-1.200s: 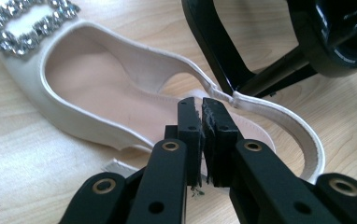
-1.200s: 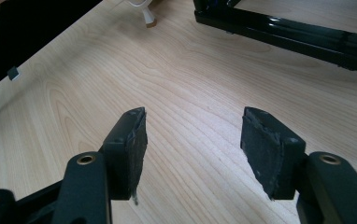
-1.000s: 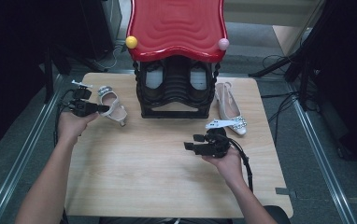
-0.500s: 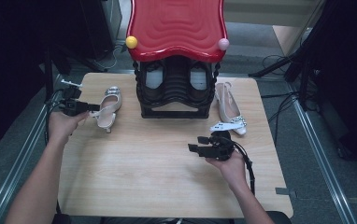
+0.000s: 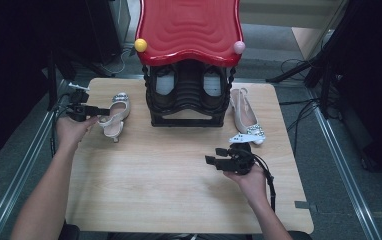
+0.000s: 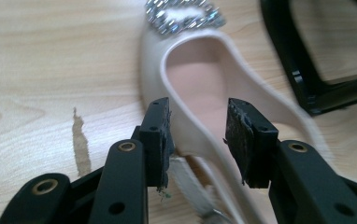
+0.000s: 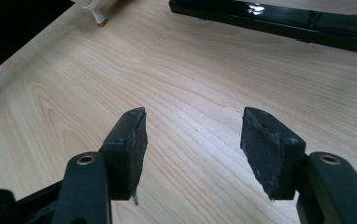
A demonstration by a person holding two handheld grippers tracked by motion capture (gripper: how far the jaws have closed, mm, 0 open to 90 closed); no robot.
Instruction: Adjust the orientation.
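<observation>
A beige heeled shoe with a sparkly buckle stands on the left of the wooden table, toe pointing away. My left gripper is at its heel end. In the left gripper view its jaws have just been opening and straddle the shoe's side wall without pressing on it. A matching shoe lies to the right of the rack. My right gripper hovers low over bare wood in front of it, open and empty.
A black shoe rack with a red wavy top stands at the table's back middle, with a yellow ball and a pink ball at its corners. Its base lies ahead of my right gripper. Metal rails flank the table.
The left gripper has shifted slightly left, set the beige shoe down upright and opened its jaws off it. The right hand and gripper have stayed put.
</observation>
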